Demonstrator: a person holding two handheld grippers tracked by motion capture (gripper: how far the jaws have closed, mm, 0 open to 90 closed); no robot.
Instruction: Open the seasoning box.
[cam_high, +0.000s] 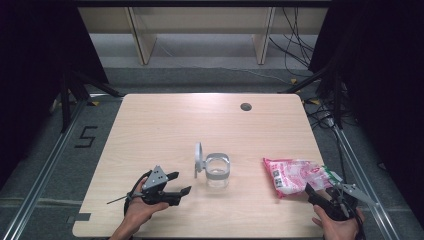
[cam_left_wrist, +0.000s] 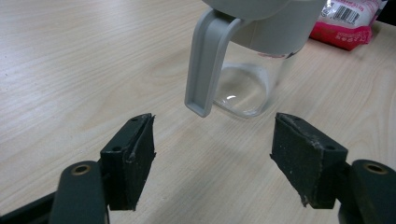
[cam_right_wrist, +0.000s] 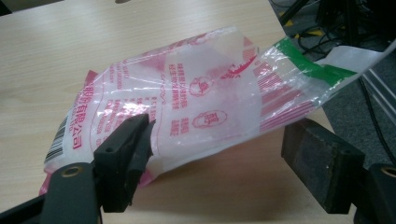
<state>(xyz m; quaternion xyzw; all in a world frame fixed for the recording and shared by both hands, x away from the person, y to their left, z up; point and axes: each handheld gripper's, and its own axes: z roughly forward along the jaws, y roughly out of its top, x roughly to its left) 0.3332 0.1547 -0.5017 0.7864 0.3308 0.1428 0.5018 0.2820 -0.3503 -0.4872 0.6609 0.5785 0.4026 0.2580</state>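
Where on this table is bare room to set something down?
The far half of the table is bare up to the small round hole. The near strip is crowded: left gripper, glass jar, pink bag, right gripper. A gap lies between jar and bag.

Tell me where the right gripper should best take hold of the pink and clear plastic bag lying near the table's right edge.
Probably the loose, clear upper end by the green strip on the pink and clear plastic bag: it lifts off the wooden table, thin enough to pinch. Come from the table's near right corner, where the right gripper already has its jaws open either side of it.
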